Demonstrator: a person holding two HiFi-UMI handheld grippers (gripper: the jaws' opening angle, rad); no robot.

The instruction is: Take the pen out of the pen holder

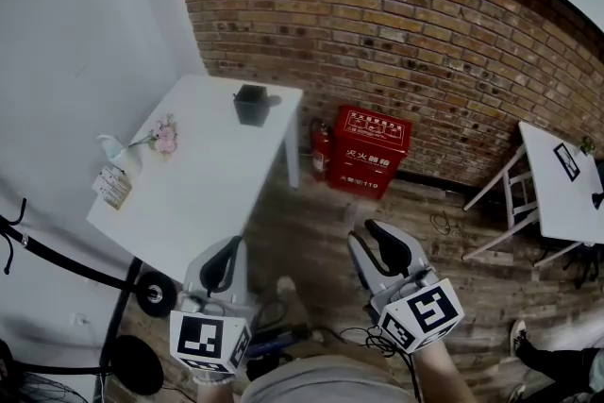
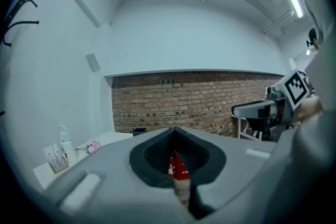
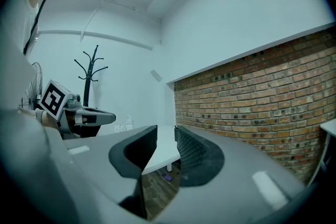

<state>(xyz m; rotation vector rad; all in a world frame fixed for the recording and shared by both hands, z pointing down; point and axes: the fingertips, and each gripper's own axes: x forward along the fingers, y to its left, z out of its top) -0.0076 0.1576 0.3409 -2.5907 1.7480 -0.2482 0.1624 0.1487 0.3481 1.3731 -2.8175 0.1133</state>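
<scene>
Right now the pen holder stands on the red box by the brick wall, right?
No: the pen holder stands on the white table, by the brick wall. The red box sits on the floor beside that table, as the head view shows.

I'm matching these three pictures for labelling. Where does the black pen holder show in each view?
Head view: the pen holder stands at the far end of the white table, upper left of centre.
Left gripper view: the pen holder is a small dark shape left of centre, just above the jaws.
Right gripper view: cannot be made out.
Shared landmark: the brick wall shows in all three.
</scene>
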